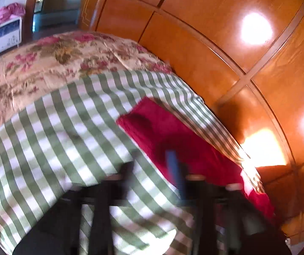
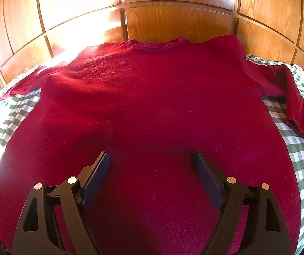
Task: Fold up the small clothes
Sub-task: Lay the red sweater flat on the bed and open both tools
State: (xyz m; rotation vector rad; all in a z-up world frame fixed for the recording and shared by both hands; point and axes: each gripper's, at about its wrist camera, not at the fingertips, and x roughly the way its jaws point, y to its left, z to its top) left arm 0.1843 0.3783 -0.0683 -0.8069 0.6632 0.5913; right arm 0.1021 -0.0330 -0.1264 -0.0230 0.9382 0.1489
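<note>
Red top (image 2: 152, 106) lies spread flat, front up, on the green checked cloth (image 2: 296, 159) over the bed. Collar (image 2: 154, 44) at the far edge, close against the wooden panelled wall (image 2: 173, 21). Both sleeves out to the sides; the right one (image 2: 294, 106) bends back toward the hem, the left one (image 2: 24, 87) lies straighter.

Right claw (image 2: 152, 165) hovers over the lower middle of the top, jaws wide, nothing between them, pads clear of the fabric as far as can be seen.

Left claw (image 1: 154, 161) shows in its own blurred view over the checked cloth, at the near edge of the left sleeve (image 1: 162, 127). Only the blue pad (image 1: 174, 170) is plain. Jaws appear parted with nothing gripped; blur prevents more.

Step in hand, by my reading: take the left sleeve and bring it in across the body.

To do it well:
- Pinch the sleeve near its cuff, red fabric only, not the checked cloth below.
- Carry it low toward the collar line so the fold falls at the shoulder seam.
- Right claw could press the body flat to stop it dragging.
- Sleeve end lies near the wall; come in from the near side.
</note>
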